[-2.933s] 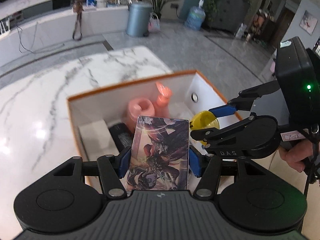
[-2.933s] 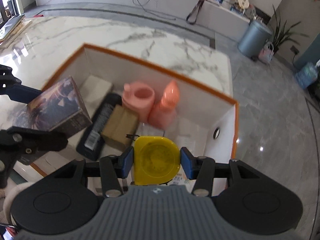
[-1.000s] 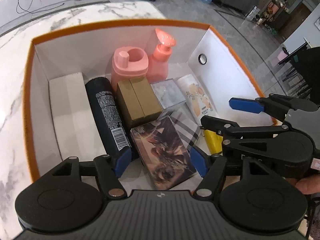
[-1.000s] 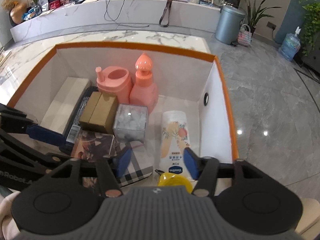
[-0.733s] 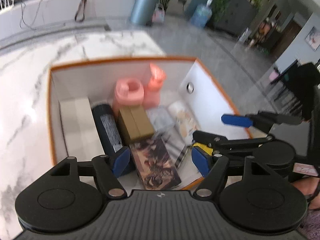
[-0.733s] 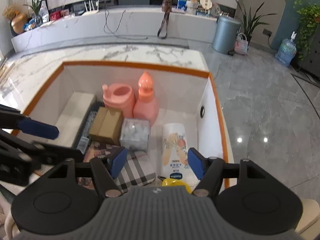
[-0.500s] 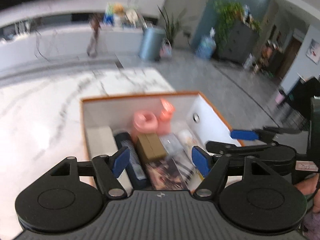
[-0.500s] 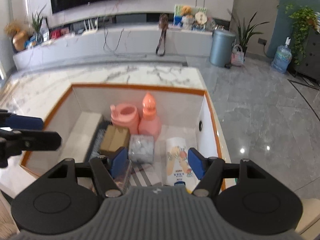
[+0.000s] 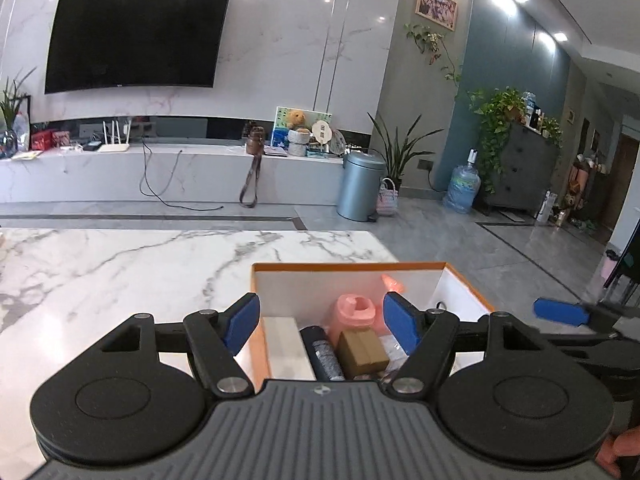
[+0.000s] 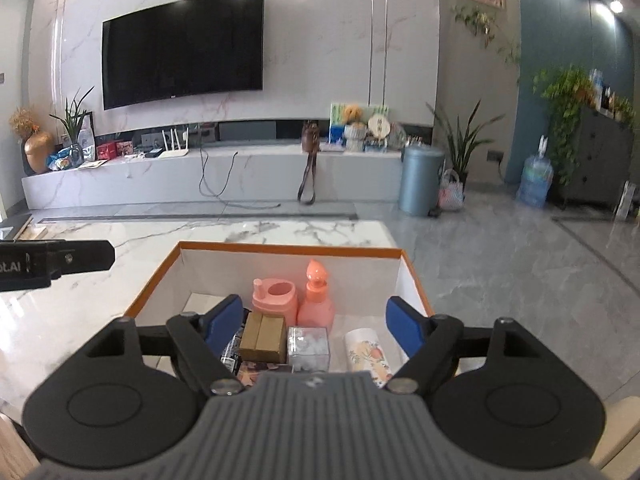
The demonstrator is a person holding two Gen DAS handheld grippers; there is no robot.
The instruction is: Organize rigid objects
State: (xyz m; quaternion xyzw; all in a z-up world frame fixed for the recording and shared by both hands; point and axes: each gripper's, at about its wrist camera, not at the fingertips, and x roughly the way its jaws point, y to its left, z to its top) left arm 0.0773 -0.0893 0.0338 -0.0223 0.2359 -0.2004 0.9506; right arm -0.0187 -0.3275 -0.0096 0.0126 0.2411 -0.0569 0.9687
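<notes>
A white cardboard box with an orange rim (image 10: 288,249) sits at the right-hand end of a marble worktop (image 10: 80,320), its far wall close to the worktop's far edge. Both pairs of tongs hang above the box's near side, pointing across it.

The left tongs (image 9: 320,320) stand wide apart with nothing between the blue pads. The right tongs (image 10: 310,322) are also empty, and their jaws are opening.

Inside the box, against the far wall, a pink jug-shaped container (image 10: 275,297) stands upright with a pink pump bottle (image 10: 316,300) just to its right. In front of these lie a brown carton (image 10: 264,338) and a clear cube-shaped box (image 10: 309,344), side by side and touching. A dark cylindrical can (image 9: 322,354) lies to the left of the carton, and a white flat box (image 9: 286,346) lies along the left wall. A white tube with a fruit print (image 10: 366,354) lies near the right wall. At the near edge, mostly hidden by the right tongs' body, is what may be a picture-printed box (image 10: 260,370).
</notes>
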